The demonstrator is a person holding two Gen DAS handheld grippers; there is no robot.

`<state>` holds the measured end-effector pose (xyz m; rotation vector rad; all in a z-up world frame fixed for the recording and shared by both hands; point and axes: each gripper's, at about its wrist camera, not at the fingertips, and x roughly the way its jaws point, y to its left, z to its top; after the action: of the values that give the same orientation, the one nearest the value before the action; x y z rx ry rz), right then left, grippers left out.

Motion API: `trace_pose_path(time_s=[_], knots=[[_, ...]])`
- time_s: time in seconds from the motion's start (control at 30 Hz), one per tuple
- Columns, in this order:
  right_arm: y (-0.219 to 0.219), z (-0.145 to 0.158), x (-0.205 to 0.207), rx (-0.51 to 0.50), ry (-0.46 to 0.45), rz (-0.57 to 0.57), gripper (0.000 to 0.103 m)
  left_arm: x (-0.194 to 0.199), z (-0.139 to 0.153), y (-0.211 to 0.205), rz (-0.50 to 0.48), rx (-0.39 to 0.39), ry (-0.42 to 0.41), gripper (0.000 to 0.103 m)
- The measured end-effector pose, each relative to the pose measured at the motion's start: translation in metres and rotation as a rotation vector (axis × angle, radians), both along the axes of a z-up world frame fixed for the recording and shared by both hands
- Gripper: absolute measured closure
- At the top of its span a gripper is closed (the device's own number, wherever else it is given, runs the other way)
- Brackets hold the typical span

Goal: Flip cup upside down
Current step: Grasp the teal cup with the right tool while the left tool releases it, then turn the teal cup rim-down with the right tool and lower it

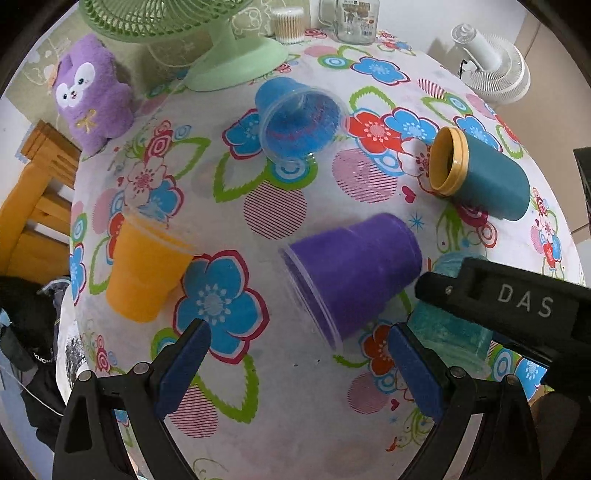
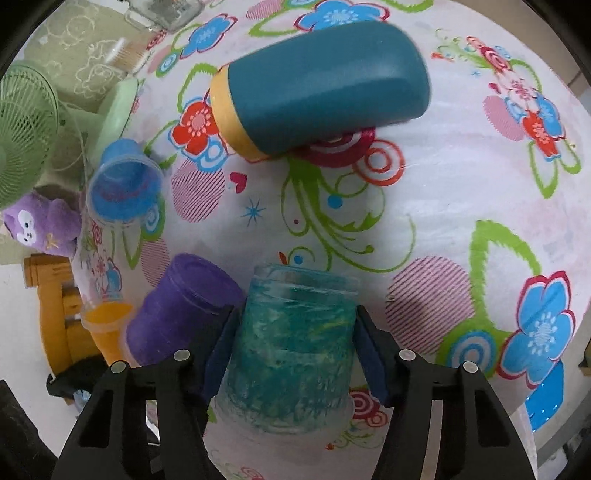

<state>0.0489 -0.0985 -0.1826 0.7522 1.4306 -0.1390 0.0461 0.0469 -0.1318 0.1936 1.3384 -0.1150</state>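
A teal streaked clear cup (image 2: 291, 354) stands upside down on the flowered tablecloth (image 2: 443, 206), its wide rim at the bottom of the right wrist view. My right gripper (image 2: 293, 354) has a blue pad on each side of it, touching its walls. The same cup (image 1: 448, 325) shows in the left wrist view behind the black right gripper body. My left gripper (image 1: 299, 369) is open and empty above the cloth, just in front of a purple cup (image 1: 354, 280) that stands upside down.
An orange cup (image 1: 147, 269) stands upright at the left table edge. A blue cup (image 1: 299, 122) and a teal mug with a yellow rim (image 1: 480, 177) lie on their sides. A green fan (image 1: 229, 55), purple plush (image 1: 92, 96) and glass jar (image 1: 351, 18) stand at the back.
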Motion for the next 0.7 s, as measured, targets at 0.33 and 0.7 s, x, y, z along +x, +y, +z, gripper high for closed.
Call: trace_pose_path(time_s=[0.33, 0.7], knots=[[0.005, 0.005, 0.004, -0.038, -0.027, 0.064, 0.041, 0.004, -0.005, 0.009, 0.038, -0.025, 0.025, 0.005], [0.004, 0.05, -0.005, -0.146, -0.16, 0.148, 0.041, -0.006, 0.019, 0.01, 0.056, -0.072, -0.028, 0.005]])
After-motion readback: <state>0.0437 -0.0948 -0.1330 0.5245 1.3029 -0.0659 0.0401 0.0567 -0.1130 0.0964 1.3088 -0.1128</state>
